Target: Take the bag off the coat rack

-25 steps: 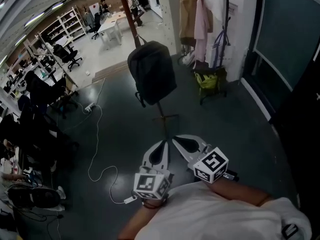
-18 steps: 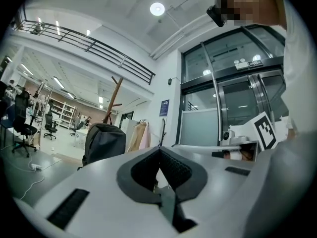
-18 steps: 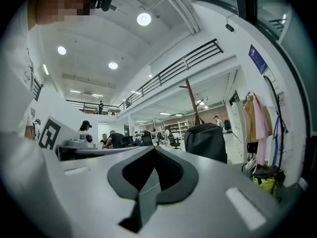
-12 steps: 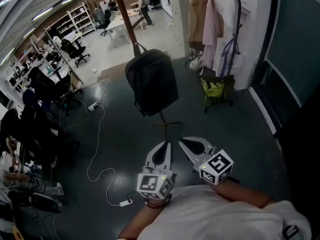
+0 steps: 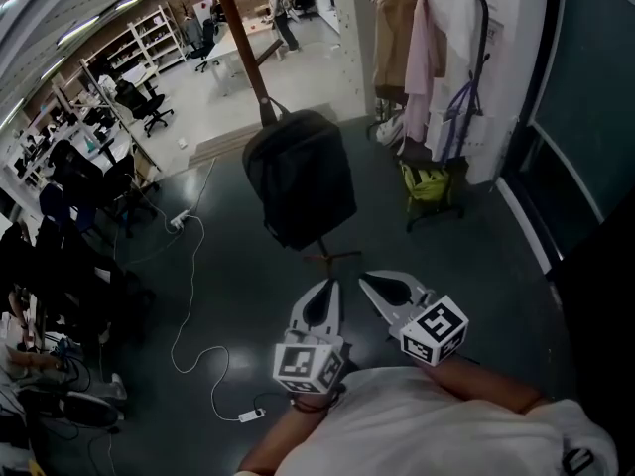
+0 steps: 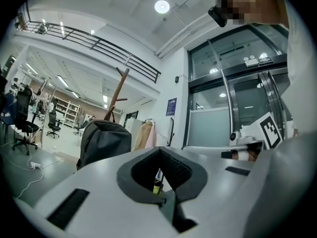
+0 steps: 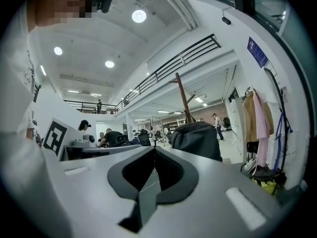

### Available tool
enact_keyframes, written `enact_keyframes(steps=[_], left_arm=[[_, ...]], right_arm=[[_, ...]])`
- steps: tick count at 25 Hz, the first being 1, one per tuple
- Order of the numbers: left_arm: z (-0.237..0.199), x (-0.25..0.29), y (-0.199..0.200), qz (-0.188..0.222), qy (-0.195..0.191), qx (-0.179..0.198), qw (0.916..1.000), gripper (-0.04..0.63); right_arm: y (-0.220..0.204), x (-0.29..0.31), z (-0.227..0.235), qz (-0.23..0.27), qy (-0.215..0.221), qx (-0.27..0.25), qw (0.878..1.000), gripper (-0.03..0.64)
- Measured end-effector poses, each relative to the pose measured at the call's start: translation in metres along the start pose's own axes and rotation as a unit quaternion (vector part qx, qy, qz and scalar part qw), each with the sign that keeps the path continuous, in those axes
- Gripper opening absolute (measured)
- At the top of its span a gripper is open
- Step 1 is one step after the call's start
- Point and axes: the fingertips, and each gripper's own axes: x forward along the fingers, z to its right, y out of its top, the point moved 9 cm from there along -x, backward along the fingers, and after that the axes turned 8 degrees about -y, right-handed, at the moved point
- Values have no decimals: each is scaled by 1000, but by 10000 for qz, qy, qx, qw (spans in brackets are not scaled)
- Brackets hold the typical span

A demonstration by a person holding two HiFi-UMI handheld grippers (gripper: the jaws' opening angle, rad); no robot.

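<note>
A black backpack (image 5: 301, 177) hangs by its top loop from a brown wooden coat rack (image 5: 238, 38); the rack's foot (image 5: 330, 256) shows just below the bag. Both grippers are held low and close to my body, short of the bag and pointing toward it. My left gripper (image 5: 325, 288) is shut with nothing in it, and so is my right gripper (image 5: 371, 282). In the left gripper view the backpack (image 6: 104, 143) sits left of the closed left gripper (image 6: 159, 148). In the right gripper view the backpack (image 7: 197, 139) is ahead, right of the closed right gripper (image 7: 154, 150).
A second rack with hung coats (image 5: 422, 48) stands against the right wall, a yellow-green bag (image 5: 427, 181) at its foot. A white cable (image 5: 193, 325) with a power strip snakes over the dark floor at left. Office chairs (image 5: 134, 102) and desks lie beyond.
The backpack and rack have come nearer and lower in the head view as I step closer. Both grippers stay shut in about the same place.
</note>
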Motion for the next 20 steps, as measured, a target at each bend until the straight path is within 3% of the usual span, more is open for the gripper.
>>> enact_keyframes(steps=[12, 20], left_arm=[[-118, 84, 30, -43, -249, 10, 9997, 2], [-204, 110, 60, -184, -494, 50, 9986, 2]], right_arm=[[16, 122, 47, -67, -226, 92, 9997, 5], [40, 216, 56, 113, -315, 69, 9994, 6]])
